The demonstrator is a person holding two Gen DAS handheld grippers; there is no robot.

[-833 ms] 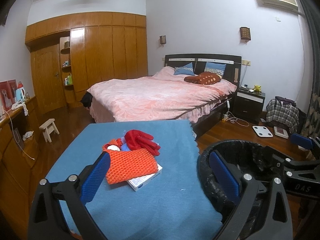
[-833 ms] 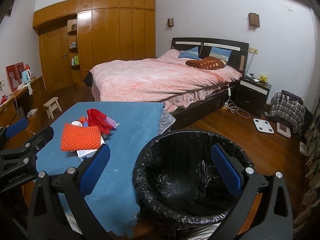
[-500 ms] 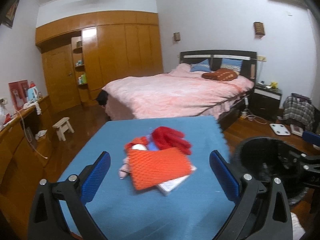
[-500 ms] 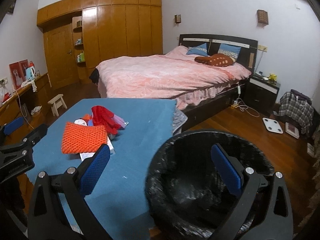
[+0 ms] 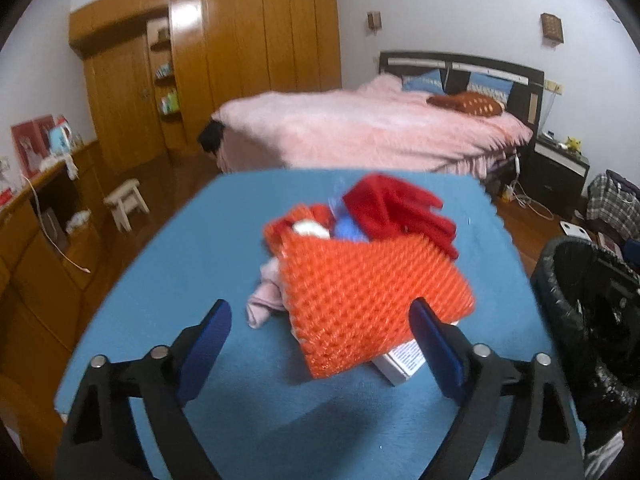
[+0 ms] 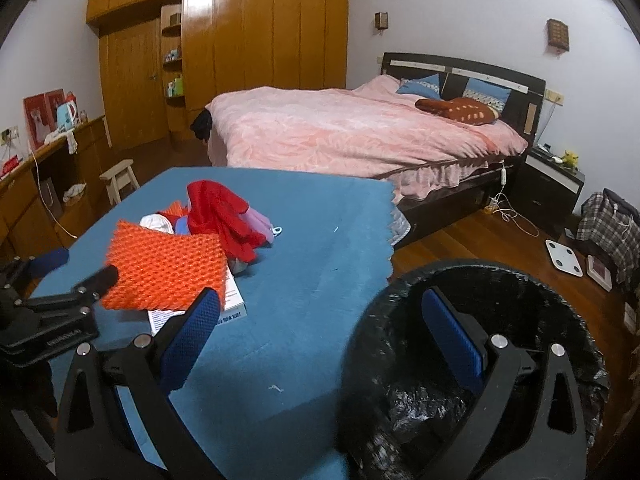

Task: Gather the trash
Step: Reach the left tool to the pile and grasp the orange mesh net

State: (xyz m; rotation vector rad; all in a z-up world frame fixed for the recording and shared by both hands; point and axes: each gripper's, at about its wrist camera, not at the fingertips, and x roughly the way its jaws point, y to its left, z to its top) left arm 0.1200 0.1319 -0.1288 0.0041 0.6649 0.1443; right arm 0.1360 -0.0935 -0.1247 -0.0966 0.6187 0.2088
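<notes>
A pile of trash lies on the blue table (image 5: 208, 264): an orange foam net (image 5: 372, 304) on top of a white box (image 5: 400, 364), a red glove (image 5: 400, 208), a pink cloth (image 5: 264, 300) and small white and blue bits. My left gripper (image 5: 320, 344) is open and empty, just short of the orange net. A bin with a black bag (image 6: 472, 360) stands right of the table. My right gripper (image 6: 320, 332) is open and empty, near the bin's rim. The pile also shows in the right wrist view, with the orange net (image 6: 168, 264) and red glove (image 6: 220, 212).
A bed with a pink cover (image 6: 360, 128) stands behind the table. Wooden wardrobes (image 6: 248, 60) line the back wall. A wooden counter (image 6: 44, 168) and a small stool (image 6: 120, 180) are at the left. A nightstand (image 6: 552, 184), a scale (image 6: 564, 256) and a plaid bag (image 6: 612, 220) are at the right.
My left gripper has swung left from the bin and moved closer to the trash pile. My right gripper has shifted a little, with the bin now lower right in its view.
</notes>
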